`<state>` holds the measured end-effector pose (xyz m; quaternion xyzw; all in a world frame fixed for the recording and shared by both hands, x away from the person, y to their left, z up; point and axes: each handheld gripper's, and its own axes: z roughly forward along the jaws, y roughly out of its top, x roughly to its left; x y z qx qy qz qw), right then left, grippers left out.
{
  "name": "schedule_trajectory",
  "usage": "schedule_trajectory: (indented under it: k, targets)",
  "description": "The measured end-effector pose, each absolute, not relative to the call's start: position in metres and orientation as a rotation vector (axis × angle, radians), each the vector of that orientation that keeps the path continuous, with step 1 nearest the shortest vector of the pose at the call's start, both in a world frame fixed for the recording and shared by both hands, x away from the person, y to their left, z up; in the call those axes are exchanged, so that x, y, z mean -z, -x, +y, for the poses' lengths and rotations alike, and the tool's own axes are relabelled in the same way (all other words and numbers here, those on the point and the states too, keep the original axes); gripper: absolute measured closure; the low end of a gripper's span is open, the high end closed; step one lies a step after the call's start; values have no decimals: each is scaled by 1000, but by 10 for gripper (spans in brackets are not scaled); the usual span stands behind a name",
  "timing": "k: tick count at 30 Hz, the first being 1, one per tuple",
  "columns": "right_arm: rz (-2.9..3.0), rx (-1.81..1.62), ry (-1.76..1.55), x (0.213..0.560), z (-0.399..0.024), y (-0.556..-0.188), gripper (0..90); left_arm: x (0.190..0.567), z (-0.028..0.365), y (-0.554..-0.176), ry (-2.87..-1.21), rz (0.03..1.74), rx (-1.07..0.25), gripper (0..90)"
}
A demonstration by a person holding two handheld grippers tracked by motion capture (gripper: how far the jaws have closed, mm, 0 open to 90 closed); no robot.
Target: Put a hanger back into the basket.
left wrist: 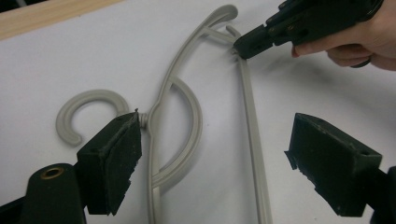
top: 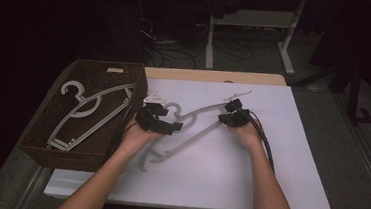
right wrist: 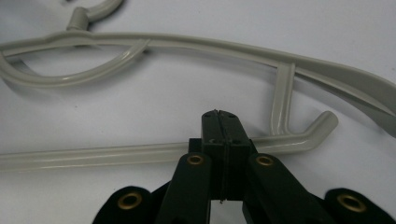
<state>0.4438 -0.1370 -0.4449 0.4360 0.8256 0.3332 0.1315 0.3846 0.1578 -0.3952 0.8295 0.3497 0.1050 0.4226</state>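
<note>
We note a white surface (top: 248, 174) with a strip of pale wood (top: 216, 76) along its far edge. Beyond it the room is dark: the white legs of another table (top: 289, 40) stand on the floor, with loose cables (top: 177, 53) trailing near them.

At the left end of the surface sits a dark woven basket (top: 45, 146); a grey plastic hanger (top: 90, 114) lies slanted inside it.

A second grey hanger (top: 191, 130) lies flat on the white surface near the middle, hook (left wrist: 88, 109) toward the basket, its far end angled away to the right. Both hands work at it.

The left gripper (top: 164, 125) hovers over the hook end. In the left gripper view its jaws stand wide apart, one pad beside the neck below the hook, the other beyond the straight bottom bar (left wrist: 254, 154); we see neither pad pressing on the plastic.

The right gripper (top: 224, 118) sits at the hanger's far end. In the right gripper view its jaws are brought tight together across the bottom bar, just beside the small upturned notch (right wrist: 322, 123). We cannot tell whether they pinch the bar or merely rest closed over it. In the left gripper view, its tip touches that same corner of the hanger.

Both forearms enter from the near edge.
</note>
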Motion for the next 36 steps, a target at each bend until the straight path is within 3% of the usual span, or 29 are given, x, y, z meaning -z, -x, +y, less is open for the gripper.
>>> schedule_trajectory:
  k: [16,29,34,36]
  targets:
    - [2418,-927,-1263,448,-137,-444,893,443,153,-392,-2220,1018,-305,271]
    - [2422,-915,-1260,449,-136,-445,894,449,152,-392,-2287,1018,-341,575]
    - [2423,-911,-1257,449,-136,-445,894,448,154,-393,-2285,1039,-394,764]
    - [2424,-915,-1264,449,-137,-445,894,447,154,-394,-2284,1043,-395,797]
